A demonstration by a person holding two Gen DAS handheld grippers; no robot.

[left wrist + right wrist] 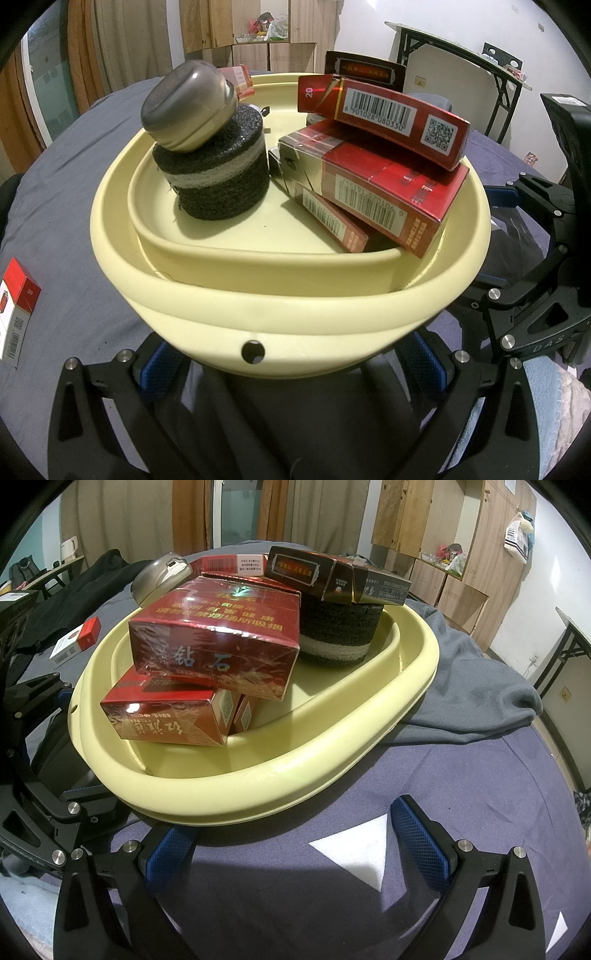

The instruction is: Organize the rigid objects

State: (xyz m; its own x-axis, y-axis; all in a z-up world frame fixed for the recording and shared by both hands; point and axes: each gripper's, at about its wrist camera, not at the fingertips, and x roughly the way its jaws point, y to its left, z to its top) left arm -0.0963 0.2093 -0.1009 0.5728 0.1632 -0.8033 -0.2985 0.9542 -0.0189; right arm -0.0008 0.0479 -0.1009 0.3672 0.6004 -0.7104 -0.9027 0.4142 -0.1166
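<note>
Blue-padded fingers [162, 363] of the left tongs [291, 365] stood spread wide on either side of the near wall of a cream plastic basin [295, 314], whose rim filled the gap between them; whether the pads pressed the wall could not be told. That basin held a second cream tub nested inside it, and both sat on a bed covered in a grey-blue sheet [66, 206]. Inside the inner tub, on the left, a black-and-grey knitted roll [218, 173] stood upright with a rounded metal tin [188, 107] tilted on top of it. To the right lay a pile of red cigarette packs [380, 173], stacked crookedly, the topmost showing a barcode and a QR code. Beyond them a dark cigarette pack [364, 72] rested on a second knitted roll. One more red-and-white cigarette pack [16, 310] lay alone on the sheet, well apart from the basin at the far left.

From the right wrist view, the right tongs [295, 845] were also wide and held nothing; their left pad sat just under the basin's rim [258, 794] while the right pad hung over bare sheet. A grey garment [472, 686] lay crumpled against the basin's far side.
</note>
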